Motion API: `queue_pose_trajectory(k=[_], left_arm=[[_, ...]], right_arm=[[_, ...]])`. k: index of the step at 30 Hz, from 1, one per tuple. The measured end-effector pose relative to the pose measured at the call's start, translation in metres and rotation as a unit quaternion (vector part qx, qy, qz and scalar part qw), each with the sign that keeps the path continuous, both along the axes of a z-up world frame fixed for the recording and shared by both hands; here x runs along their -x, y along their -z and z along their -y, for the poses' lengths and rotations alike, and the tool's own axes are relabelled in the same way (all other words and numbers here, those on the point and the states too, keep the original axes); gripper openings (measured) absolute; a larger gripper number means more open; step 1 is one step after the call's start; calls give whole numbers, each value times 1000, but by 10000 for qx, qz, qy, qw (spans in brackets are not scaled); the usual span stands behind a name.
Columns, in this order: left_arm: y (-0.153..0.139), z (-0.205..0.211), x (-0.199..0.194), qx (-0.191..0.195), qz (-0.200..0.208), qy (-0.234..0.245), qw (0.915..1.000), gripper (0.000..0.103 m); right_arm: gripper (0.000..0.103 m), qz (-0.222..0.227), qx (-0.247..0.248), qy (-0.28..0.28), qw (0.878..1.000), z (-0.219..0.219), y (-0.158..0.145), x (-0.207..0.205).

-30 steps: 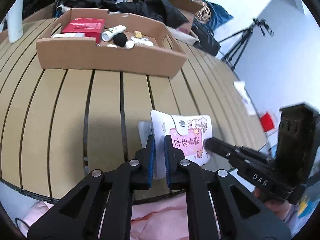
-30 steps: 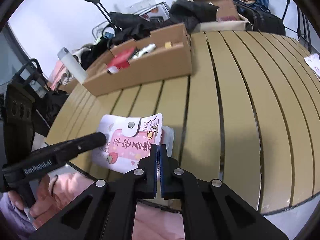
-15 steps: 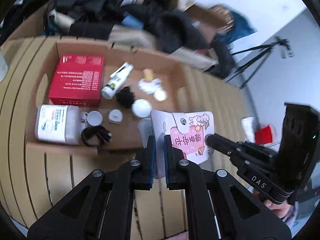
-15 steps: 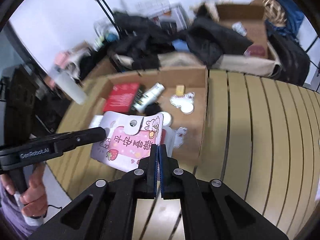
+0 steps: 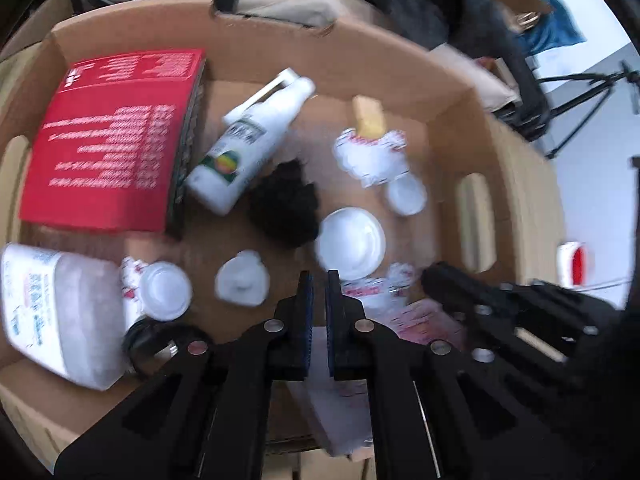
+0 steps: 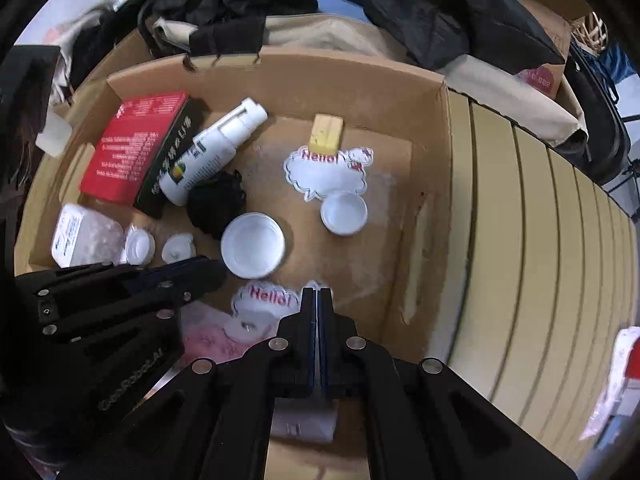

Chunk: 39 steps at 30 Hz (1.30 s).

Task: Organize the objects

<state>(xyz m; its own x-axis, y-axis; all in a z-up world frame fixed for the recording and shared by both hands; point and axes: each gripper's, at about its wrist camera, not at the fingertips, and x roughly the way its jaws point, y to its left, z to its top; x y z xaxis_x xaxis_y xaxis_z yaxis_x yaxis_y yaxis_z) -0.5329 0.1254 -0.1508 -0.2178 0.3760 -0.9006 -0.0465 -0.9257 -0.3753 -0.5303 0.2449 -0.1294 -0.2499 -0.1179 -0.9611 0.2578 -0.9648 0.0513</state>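
Both hand-held grippers hang over the shallow brown cardboard box (image 6: 424, 184), which sits on the slatted tan tabletop (image 6: 540, 240), both pointing steeply down into it.

Left hand-held gripper (image 5: 319, 284): blue-padded jaws nearly together, a narrow gap showing; white plastic lies under them, grip not clear.

Right hand-held gripper (image 6: 317, 300): jaws pressed together on the edge of the white and pink snap-button pouch (image 6: 224, 332), which lies low at the box's near side, just beside a white "Hello!" cloud-shaped sticker (image 6: 264, 300).

Box contents: red rectangular carton (image 6: 132, 148), white pump bottle (image 6: 212, 152), black fuzzy ball (image 6: 216, 204), round white lid (image 6: 253, 245), small yellow block (image 6: 326, 134).
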Motion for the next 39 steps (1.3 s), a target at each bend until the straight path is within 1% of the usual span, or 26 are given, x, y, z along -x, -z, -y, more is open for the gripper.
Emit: queue_pose_trajectory(k=[1, 2, 4, 5, 6, 8, 9, 10, 11, 12, 13, 14, 16, 18, 21, 23, 26, 29, 32, 34, 36, 39], left_arm=[[-4, 3, -1, -130, -87, -3, 9999, 2], [-9, 5, 0, -163, -182, -23, 9997, 2], [-20, 10, -1, 11, -356, -37, 9994, 7], [-28, 13, 0, 175, -460, -25, 9988, 19], [-33, 16, -2, 279, -518, -14, 9983, 44], [-48, 23, -5, 589, -714, 27, 9957, 69], [-58, 27, -9, 755, -900, 78, 9930, 72], [-65, 30, -14, 943, -1004, 131, 9904, 75], [-73, 33, -17, 1205, -1081, 209, 9866, 90], [-81, 37, -20, 1401, -1135, 273, 9832, 97], [-89, 44, -22, 1523, -1237, 266, 9802, 97], [-98, 50, -22, 1621, -1342, 220, 9774, 101], [-114, 71, -27, 1803, -1346, 30, 9744, 103], [-125, 91, -33, 1808, -1196, -212, 9760, 103], [-140, 118, -51, 1765, -928, -547, 9784, 103], [-151, 127, -68, 1700, -1037, -607, 9781, 103], [-165, 132, -92, 1794, -1123, -593, 9755, 103], [-176, 133, -116, 1793, -1197, -534, 9750, 103], [-189, 131, -142, 1835, -1362, -447, 9725, 103], [-200, 132, -168, 1753, -1621, -397, 9703, 103], [-213, 132, -203, 1649, -2013, -404, 9647, 103], [-225, 132, -255, 1708, -2436, -440, 9537, 103]], right_arm=[[1, -191, 56, 11, 9998, -1, -1, -2], [1, -288, 89, 25, 9995, -1, -3, -2], [1, -395, 213, 135, 9989, -5, -8, -1], [2, -361, 315, 209, 9986, -8, -12, 2], [2, -312, 391, 217, 9985, -10, -15, 3], [3, -369, 373, 167, 9985, -10, -29, 2], [4, -463, 281, 118, 9985, -11, -36, -1], [13, -580, 179, 64, 9981, -11, -45, -3], [39, -645, 129, 38, 9978, -10, -53, -4], [60, -686, 122, 19, 9976, -11, -58, -5], [93, -728, 140, -2, 9972, -12, -67, -9], [98, -770, 117, 2, 9970, -13, -72, -13], [98, -856, 174, 6, 9962, -19, -89, -23], [98, -885, 191, 48, 9959, -22, -102, -32], [98, -905, 250, 145, 9955, -25, -120, -47], [98, -943, 330, 230, 9947, -26, -134, -62], [98, -960, 496, 255, 9938, -24, -148, -83], [98, -1038, 378, 172, 9937, -17, -159, -103], [98, -1126, 312, 114, 9931, -11, -168, -123], [98, -1228, 363, 50, 9918, -9, -174, -141], [98, -1411, 499, -87, 9887, -6, -182, -169], [98, -1662, 576, -143, 9843, -8, -191, -211]])
